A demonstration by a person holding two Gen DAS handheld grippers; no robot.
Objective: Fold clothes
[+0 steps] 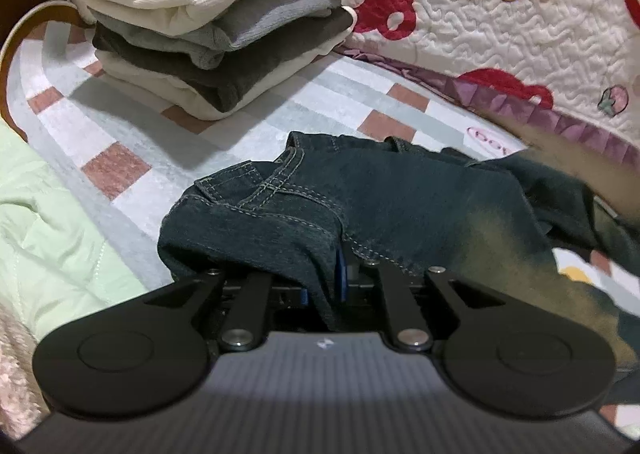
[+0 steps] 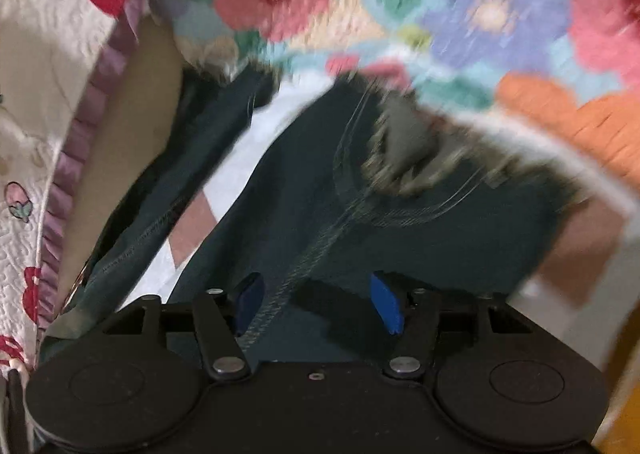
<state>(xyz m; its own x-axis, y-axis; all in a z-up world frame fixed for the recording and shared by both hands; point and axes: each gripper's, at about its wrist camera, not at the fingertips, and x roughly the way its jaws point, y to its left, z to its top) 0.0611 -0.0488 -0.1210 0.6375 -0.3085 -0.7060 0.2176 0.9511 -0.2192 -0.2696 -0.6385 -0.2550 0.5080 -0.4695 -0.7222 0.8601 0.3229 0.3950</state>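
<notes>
The dark denim jeans point(image 1: 400, 205) lie crumpled on the bed's checked sheet point(image 1: 120, 169), and your left tool point(image 1: 326, 286) is clamped on a fold of the denim near a stitched seam, the cloth pinched between its blue pads and hanging down over the tool's body. Your right tool point(image 2: 318, 304) hovers low over another stretch of the jeans point(image 2: 304, 189), its blue fingers point(image 2: 386, 302) standing well apart with a stitched seam running between them; that view is smeared with motion blur, so whether the pads touch the cloth cannot be told. In the left wrist view, bare sheet opens to the left of and beyond the jeans, up to a stack of folded clothes point(image 1: 216, 33), white, grey and dark layers, sitting well apart from the denim near the curved wooden bed frame point(image 1: 24, 33). A pale green quilt point(image 1: 52, 230) borders the sheet on the near left. To the right a white quilted blanket point(image 1: 500, 25) with red bear figures and a purple ruffled edge closes in beside the jeans. The right wrist view shows a bright floral cover point(image 2: 440, 13) past the jeans' far edge. A small pink oval mark with lettering point(image 1: 488, 139) sits on the sheet near the ruffle, too small to read.
</notes>
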